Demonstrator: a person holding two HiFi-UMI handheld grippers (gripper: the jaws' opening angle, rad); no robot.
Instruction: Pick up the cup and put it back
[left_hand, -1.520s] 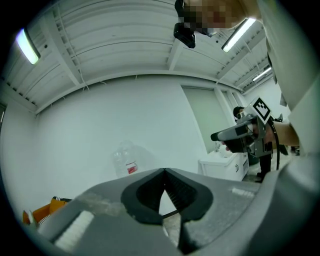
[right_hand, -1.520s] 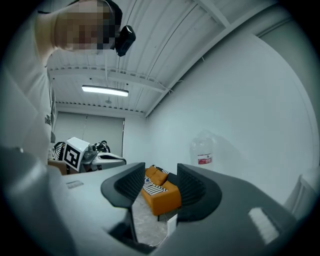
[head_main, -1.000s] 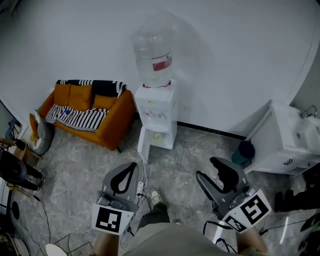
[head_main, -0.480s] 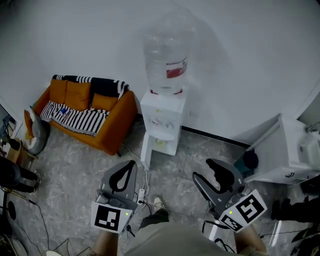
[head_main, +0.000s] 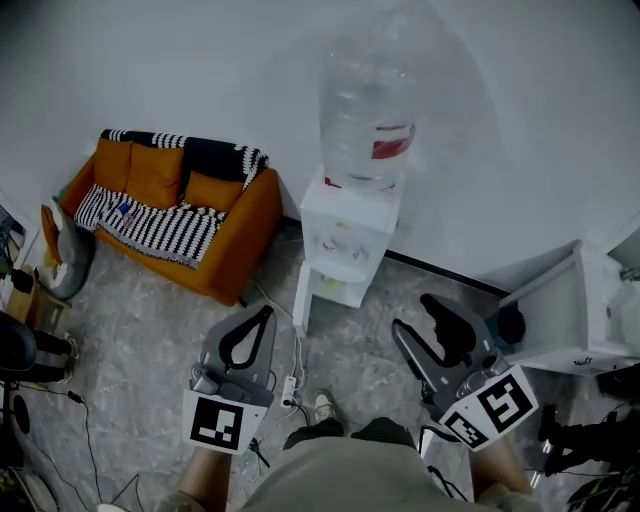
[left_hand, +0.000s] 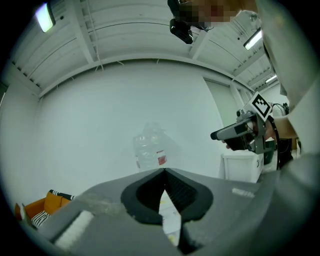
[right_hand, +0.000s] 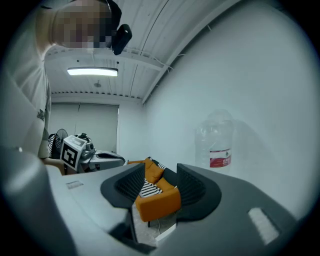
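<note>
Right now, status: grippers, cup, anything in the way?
Left gripper shut, empty. Right gripper open, empty. No cup made out. Water dispenser ahead; power strip on the floor by the foot.

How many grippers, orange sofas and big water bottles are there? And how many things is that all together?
grippers: 2 (left gripper, right gripper)
orange sofa: 1
water bottle: 1
Total: 4

White cabinet (head_main: 590, 305) is cut off at three o'clock — the dark round thing (head_main: 511, 324) beside the right gripper (head_main: 413, 313) is too small to name.
</note>
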